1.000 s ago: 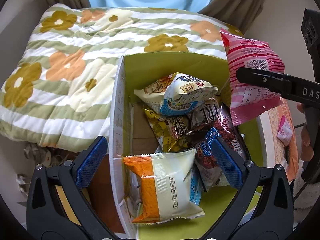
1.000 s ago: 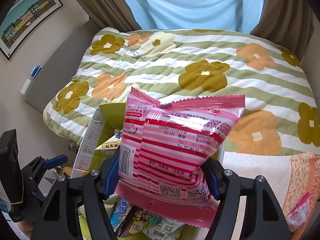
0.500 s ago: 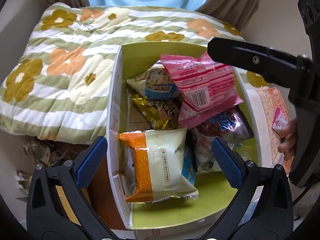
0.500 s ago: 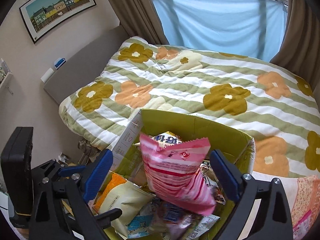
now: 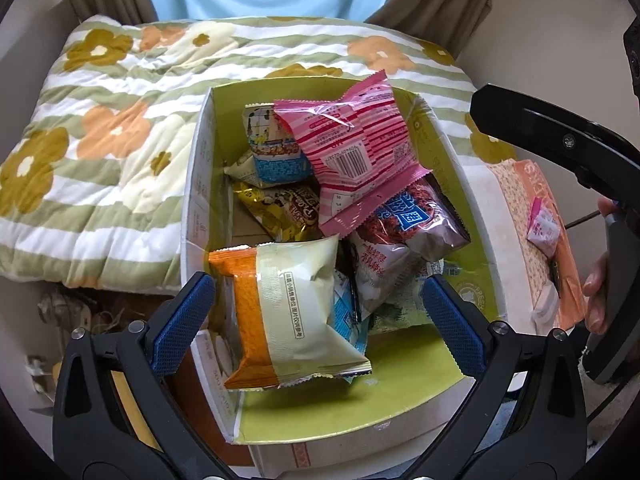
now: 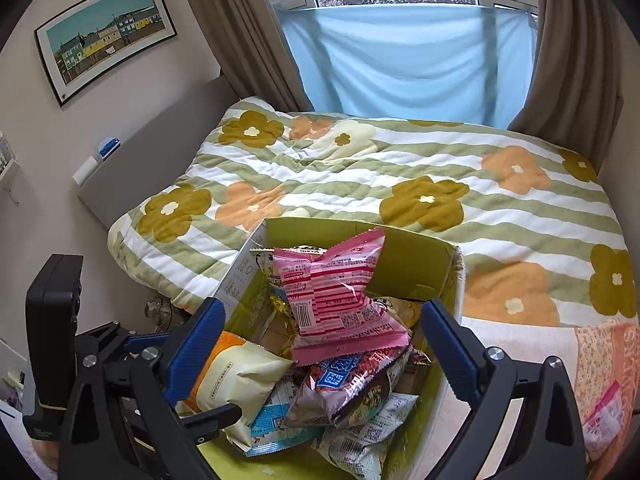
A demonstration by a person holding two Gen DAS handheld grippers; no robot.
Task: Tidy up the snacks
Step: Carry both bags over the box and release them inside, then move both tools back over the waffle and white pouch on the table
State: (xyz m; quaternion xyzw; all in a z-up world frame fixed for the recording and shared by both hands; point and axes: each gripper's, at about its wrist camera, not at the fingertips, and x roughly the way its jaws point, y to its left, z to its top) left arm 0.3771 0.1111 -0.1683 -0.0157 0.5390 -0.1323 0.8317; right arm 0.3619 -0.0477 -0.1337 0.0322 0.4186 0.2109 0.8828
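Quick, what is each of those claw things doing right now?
Left gripper: open, holding nothing.
Right gripper: open, holding nothing; pink snack bag lies in the box.

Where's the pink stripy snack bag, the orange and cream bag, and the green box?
pink striped bag (image 5: 352,148), left wrist view, middle of its face
orange and cream bag (image 5: 280,312), left wrist view, its front
green box (image 5: 200,184), left wrist view, left wall

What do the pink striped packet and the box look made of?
Pink striped packet: thin glossy plastic film, judging by glare, wrinkles and serrated sealed edges. Box: probably printed cardboard, matte green inside and white outside, with folded flaps and a plain brown floor visible.
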